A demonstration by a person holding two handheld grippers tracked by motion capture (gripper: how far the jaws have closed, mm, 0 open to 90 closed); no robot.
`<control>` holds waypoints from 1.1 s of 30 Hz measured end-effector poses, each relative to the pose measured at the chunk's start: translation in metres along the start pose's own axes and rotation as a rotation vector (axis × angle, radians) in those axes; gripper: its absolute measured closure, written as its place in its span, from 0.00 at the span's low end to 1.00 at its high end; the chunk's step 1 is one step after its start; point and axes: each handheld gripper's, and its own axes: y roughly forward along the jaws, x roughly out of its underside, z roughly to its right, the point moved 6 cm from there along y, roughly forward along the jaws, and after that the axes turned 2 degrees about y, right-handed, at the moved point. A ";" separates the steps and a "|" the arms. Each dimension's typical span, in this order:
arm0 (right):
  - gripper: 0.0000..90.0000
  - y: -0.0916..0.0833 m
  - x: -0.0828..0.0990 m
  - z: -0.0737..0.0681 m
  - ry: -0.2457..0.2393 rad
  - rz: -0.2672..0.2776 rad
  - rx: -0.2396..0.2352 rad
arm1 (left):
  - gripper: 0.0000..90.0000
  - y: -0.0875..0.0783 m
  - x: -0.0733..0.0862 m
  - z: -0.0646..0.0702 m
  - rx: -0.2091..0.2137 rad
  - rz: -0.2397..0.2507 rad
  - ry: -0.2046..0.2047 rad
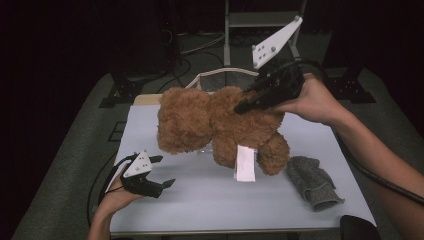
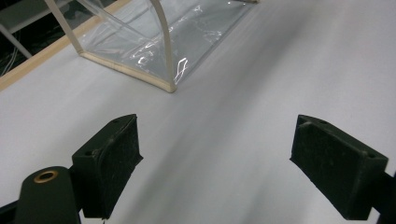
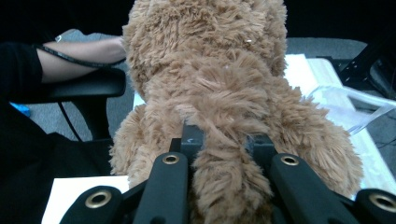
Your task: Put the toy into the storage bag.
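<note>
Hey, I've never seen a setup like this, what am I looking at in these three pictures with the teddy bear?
A person holds hand-worked tongs in each hand. The high view looks down on the table; the other two pictures come from cameras riding on each pair of tongs. The right tongs are shut on the fur of a brown teddy bear, holding it above the table. The left tongs are open with nothing between them. On the table lie a grey cloth and a clear plastic bag.
</note>
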 end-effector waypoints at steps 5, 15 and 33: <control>0.82 -0.008 -0.015 0.013 0.001 0.006 0.014 | 0.16 0.002 0.002 0.000 0.005 -0.007 -0.003; 0.82 -0.017 -0.038 0.037 0.007 0.000 0.049 | 0.16 0.003 0.006 -0.001 0.008 -0.008 -0.012; 0.82 -0.016 -0.062 0.102 0.059 -0.009 0.095 | 0.16 0.005 0.010 -0.002 0.011 -0.014 -0.018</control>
